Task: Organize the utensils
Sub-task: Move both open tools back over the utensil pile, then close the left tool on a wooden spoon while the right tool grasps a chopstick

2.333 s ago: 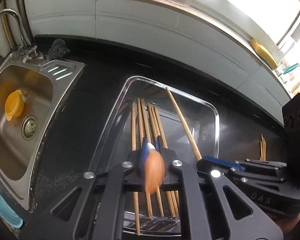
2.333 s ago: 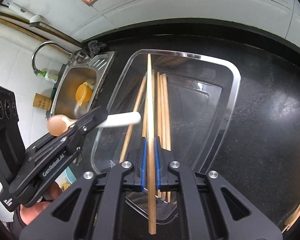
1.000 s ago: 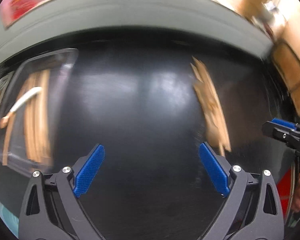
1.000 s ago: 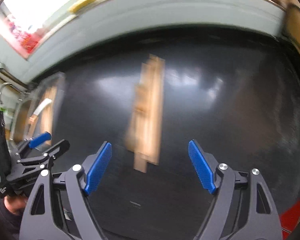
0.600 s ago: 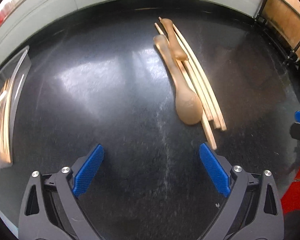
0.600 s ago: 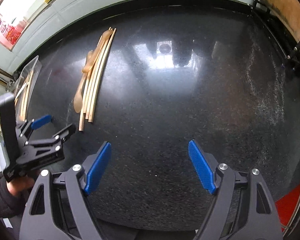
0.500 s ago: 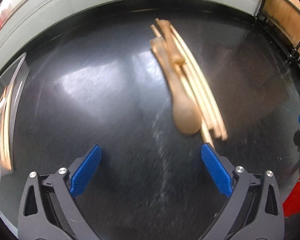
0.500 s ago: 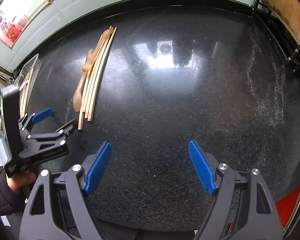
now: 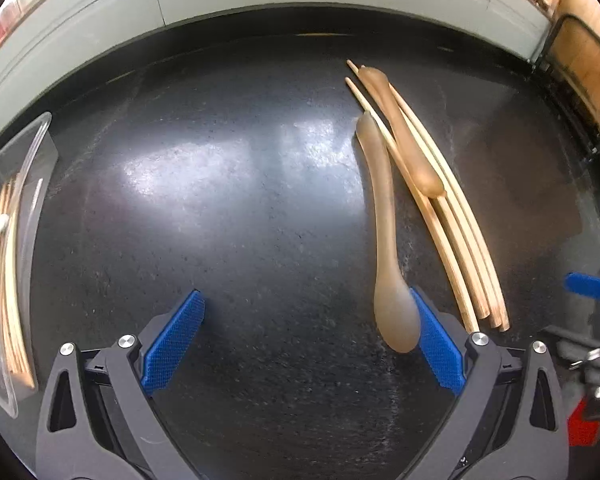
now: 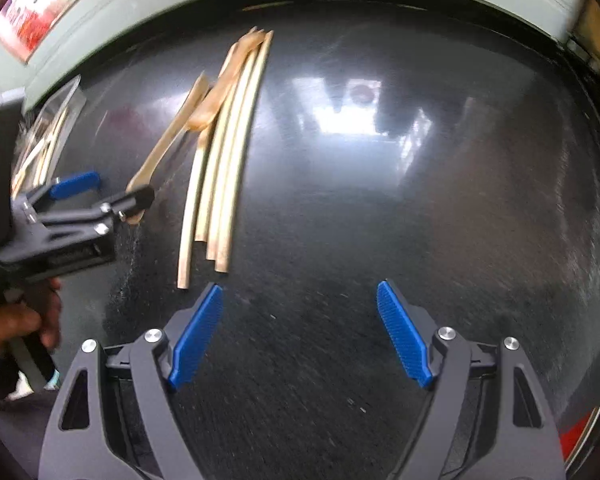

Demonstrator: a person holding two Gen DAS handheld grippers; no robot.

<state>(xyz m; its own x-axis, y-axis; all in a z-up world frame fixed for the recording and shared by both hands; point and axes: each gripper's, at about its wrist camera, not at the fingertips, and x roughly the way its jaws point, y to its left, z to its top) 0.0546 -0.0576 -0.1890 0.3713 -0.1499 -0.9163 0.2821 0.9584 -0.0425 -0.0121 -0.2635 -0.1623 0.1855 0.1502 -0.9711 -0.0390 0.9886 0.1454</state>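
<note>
wooden: two spoons, four chopsticks.

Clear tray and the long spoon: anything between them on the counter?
Nothing: left wrist view shows bare black counter between clear tray and long spoon.

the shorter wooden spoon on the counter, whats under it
The shorter wooden spoon lies on top of the loose chopsticks, crossing them along their length. The stretches of chopstick beneath it are covered, so how many it rests on cannot be told.
</note>
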